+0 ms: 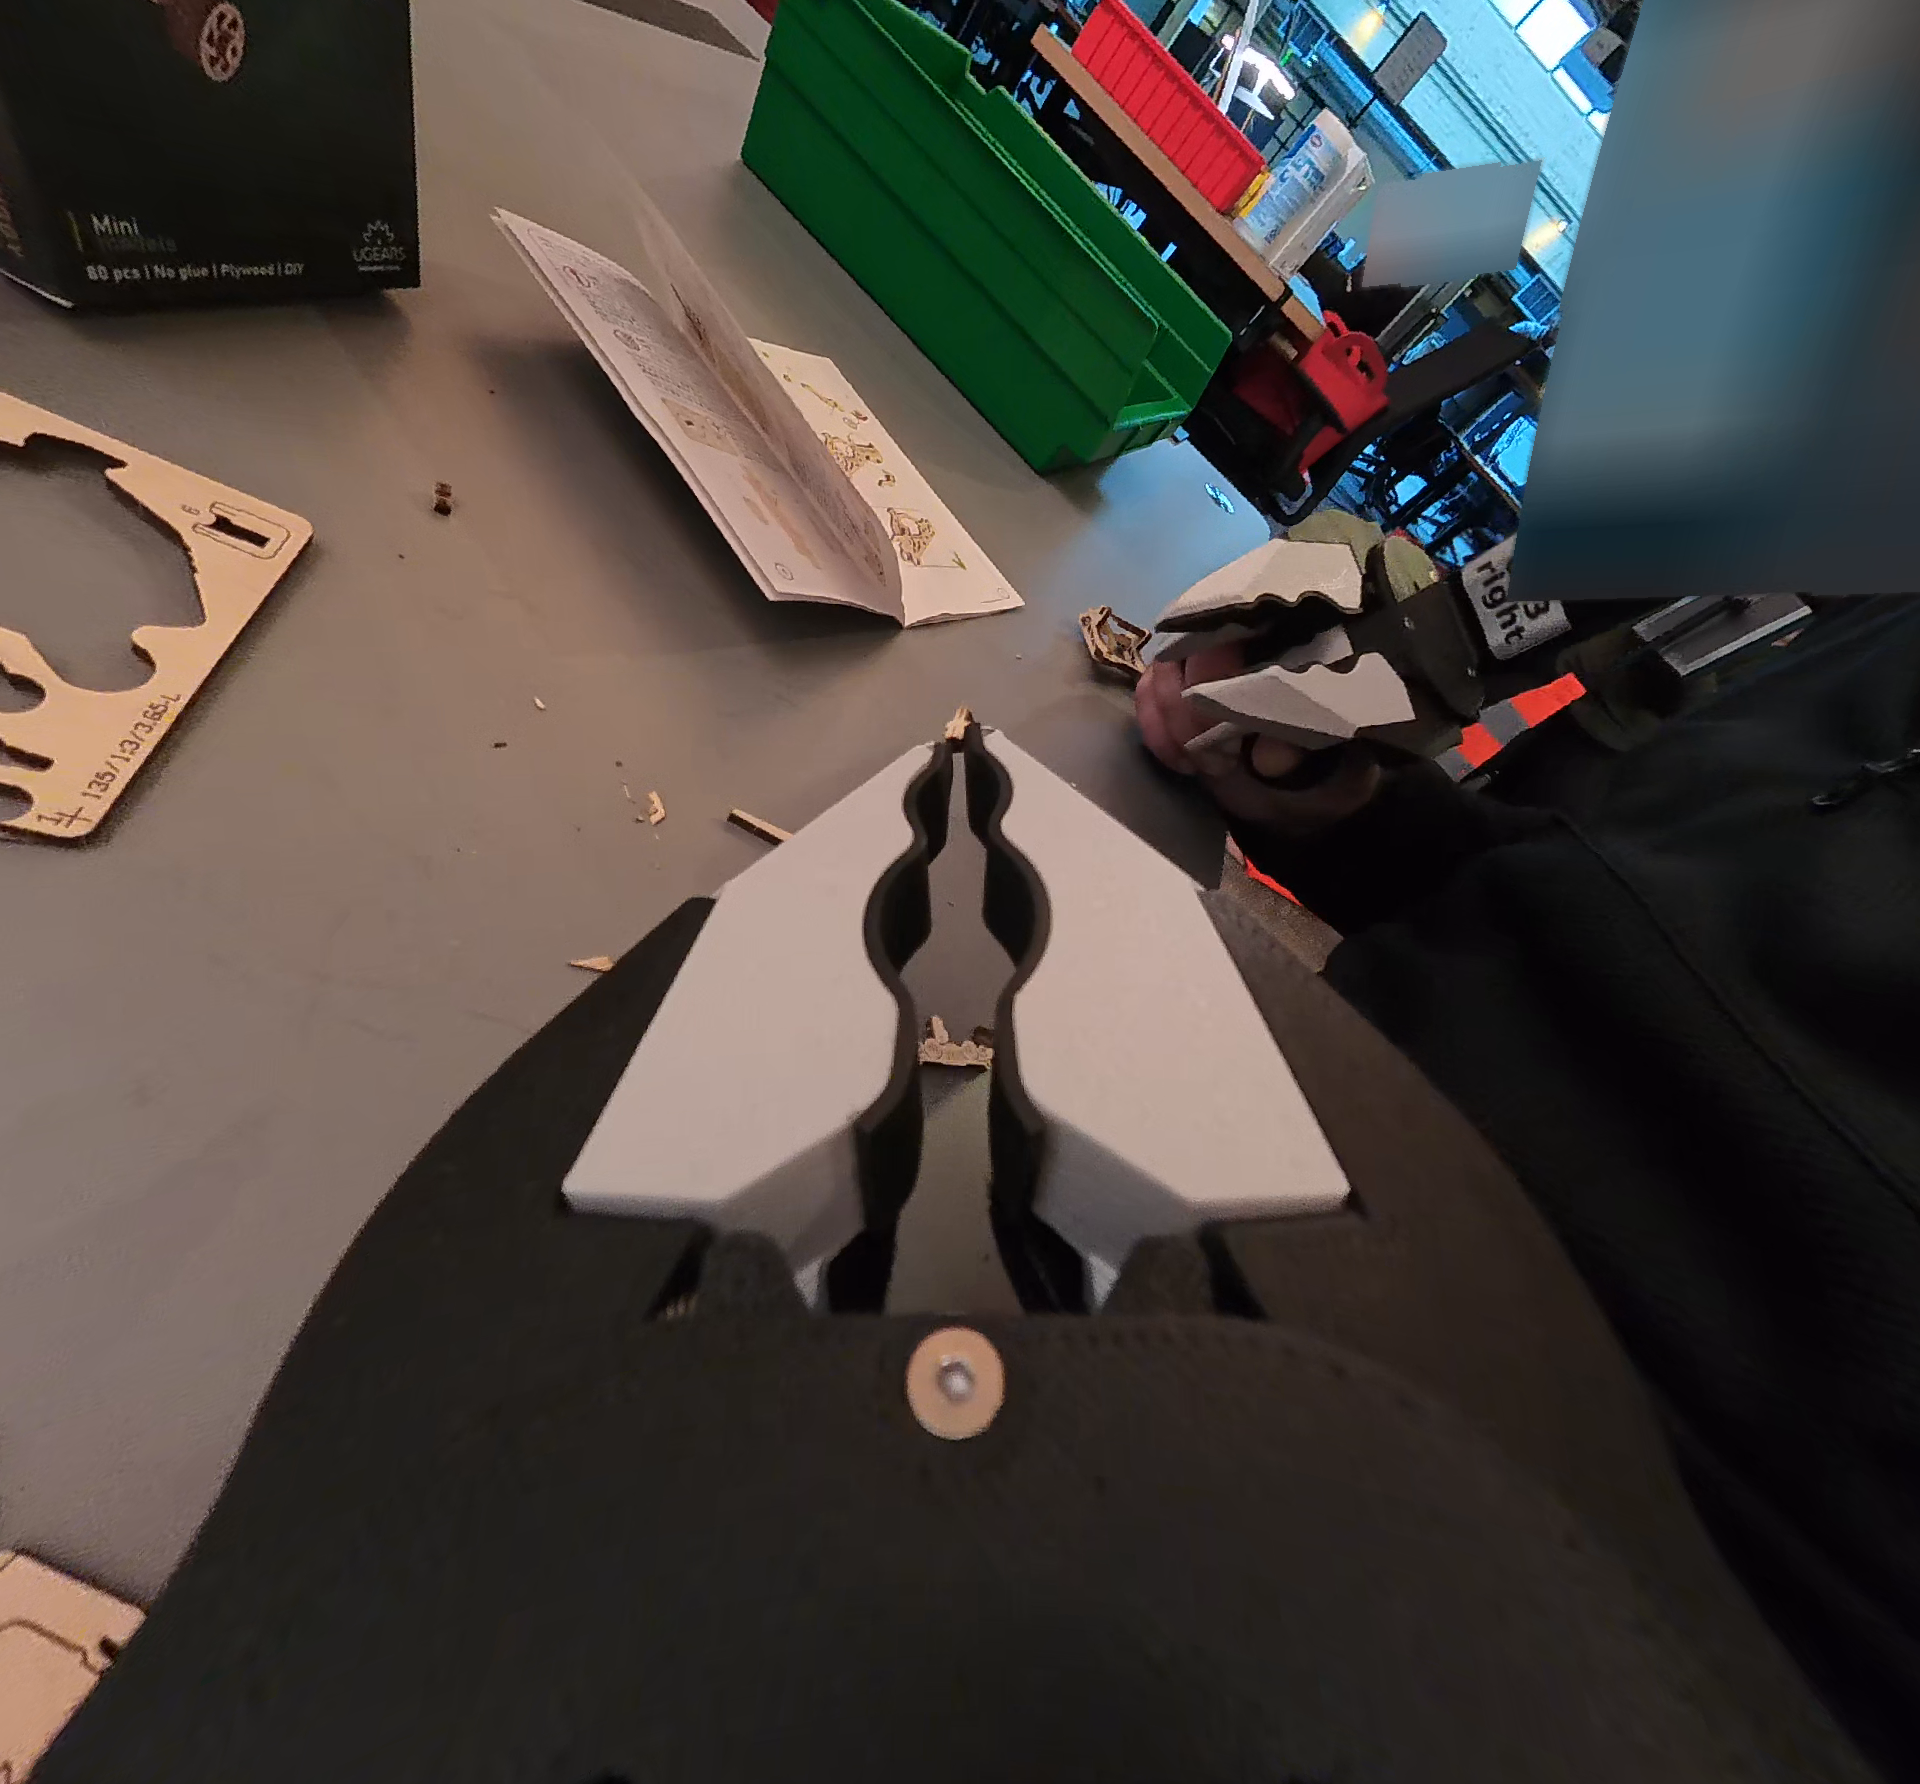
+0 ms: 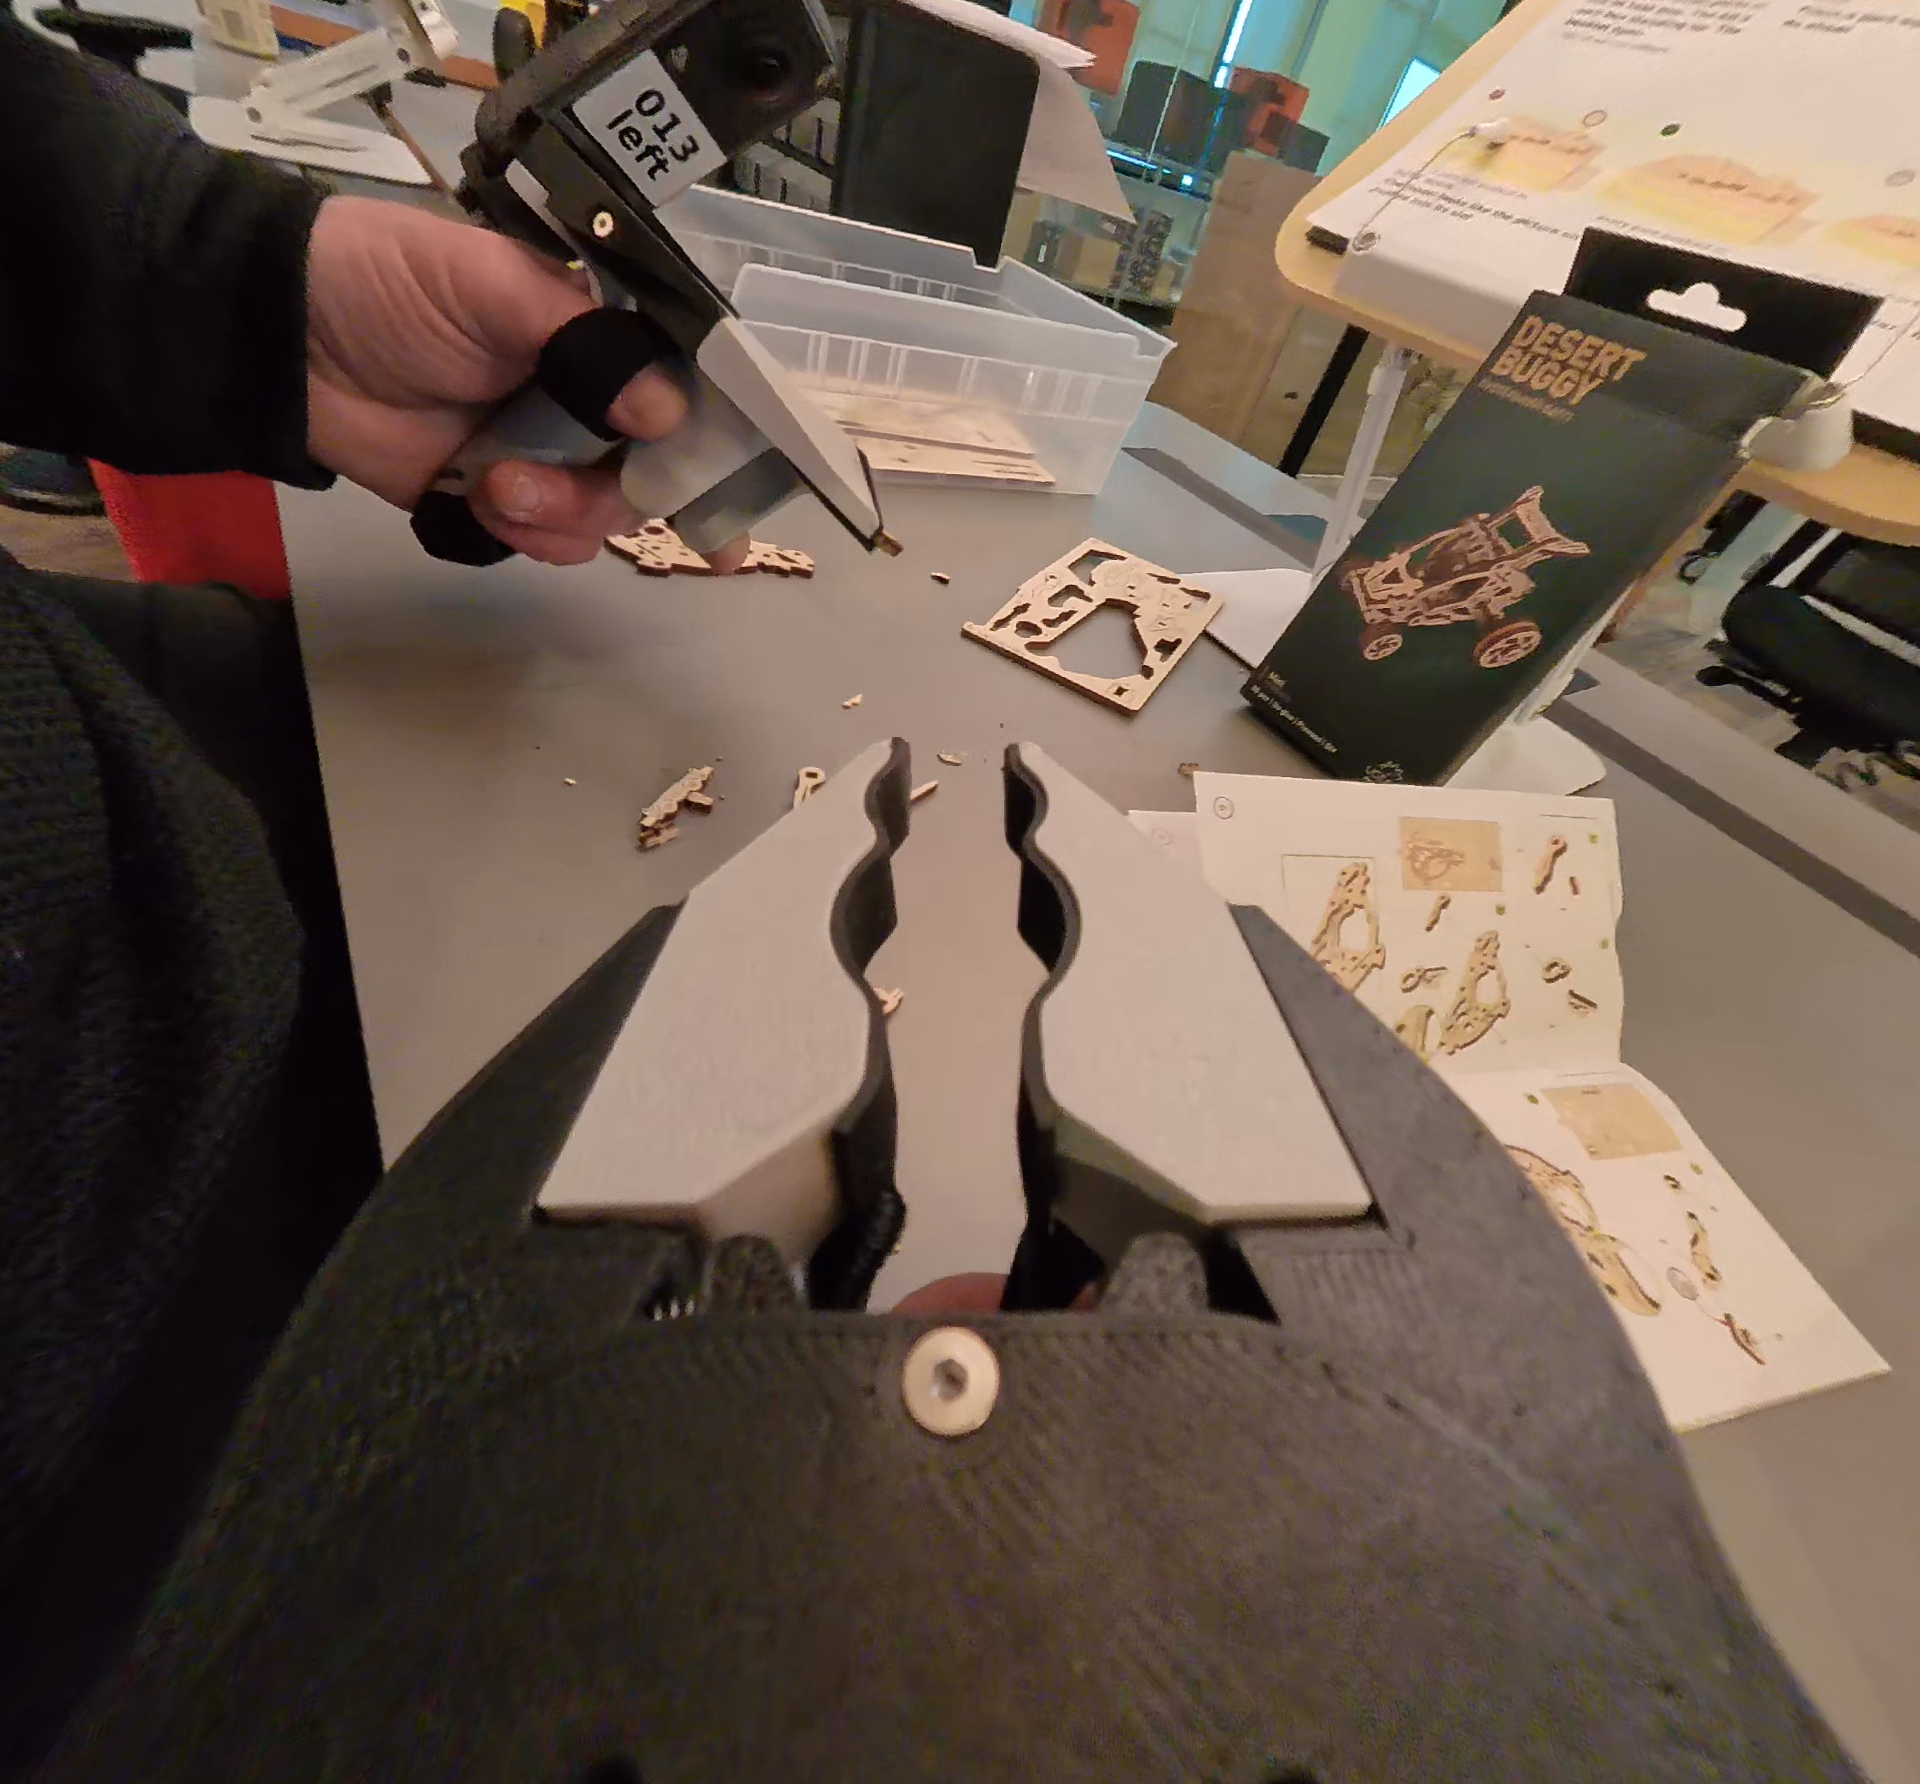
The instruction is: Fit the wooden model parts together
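My left gripper (image 1: 958,745) is shut on a small wooden part (image 1: 958,724) that pokes out past its tips. The right wrist view shows the same gripper (image 2: 878,537) held above the grey table (image 2: 582,695) with the small part (image 2: 886,545) pinched at its tip. My right gripper (image 2: 954,758) is open and empty, low over the table. In the left wrist view it (image 1: 1172,662) points at a small wooden assembly (image 1: 1114,638) lying just off its tips. Loose wooden bits lie near its fingers: a small cluster (image 2: 675,804) and a key-shaped piece (image 2: 805,784).
A punched-out plywood sheet (image 2: 1096,622) lies mid-table, also at the left (image 1: 135,612). An open instruction booklet (image 2: 1455,955), a dark model box (image 2: 1507,550), a green bin (image 1: 966,248) and a clear bin (image 2: 935,352) stand around. A flat wooden part (image 2: 665,550) lies under the left hand.
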### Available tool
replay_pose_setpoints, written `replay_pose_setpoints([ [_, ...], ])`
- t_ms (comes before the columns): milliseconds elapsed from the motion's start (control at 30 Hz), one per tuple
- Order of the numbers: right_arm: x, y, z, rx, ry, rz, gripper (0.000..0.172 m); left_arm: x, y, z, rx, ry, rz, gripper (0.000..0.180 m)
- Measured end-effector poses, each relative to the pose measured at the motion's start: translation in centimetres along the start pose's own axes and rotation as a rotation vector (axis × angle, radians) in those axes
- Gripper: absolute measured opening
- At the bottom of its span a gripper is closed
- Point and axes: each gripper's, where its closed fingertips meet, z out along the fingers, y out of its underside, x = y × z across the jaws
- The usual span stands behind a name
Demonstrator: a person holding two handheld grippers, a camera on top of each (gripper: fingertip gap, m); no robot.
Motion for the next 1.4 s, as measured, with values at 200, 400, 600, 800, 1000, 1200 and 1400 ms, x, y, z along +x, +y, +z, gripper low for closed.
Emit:
replay_pose_setpoints([
  [200, 0.1, -0.1, 0.0, 0.009, 0.031, -0.034, 0.015, -0.2, 0.0, -0.1, -0.015, -0.020, 0.011, 0.000],
  [400, 0.4, -0.2, -0.1, 0.019, 0.053, -0.041, 0.016, -0.4, 0.1, -0.6, -0.024, -0.047, 0.022, 0.000],
  [600, 0.5, -0.1, -0.1, 0.014, 0.063, -0.051, 0.016, -0.6, 0.2, -0.9, -0.027, -0.062, 0.020, 0.000],
  [800, 0.7, -0.2, -0.2, 0.020, 0.074, -0.050, 0.016, -0.6, 0.2, -0.9, -0.052, -0.090, 0.063, 0.000],
  [1000, 0.8, -0.2, -0.2, 0.021, 0.080, -0.053, 0.017, -1.0, 0.1, -1.6, -0.058, -0.145, 0.127, 0.000],
  [1200, 0.8, -0.1, -0.2, 0.017, 0.083, -0.058, 0.017, -1.9, 0.6, -1.8, -0.166, -0.347, 0.305, 0.000],
  [1400, 0.7, 0.1, 0.0, 0.006, 0.081, -0.069, 0.017, -1.5, 1.8, -1.2, -0.305, -0.490, 0.634, 0.000],
])
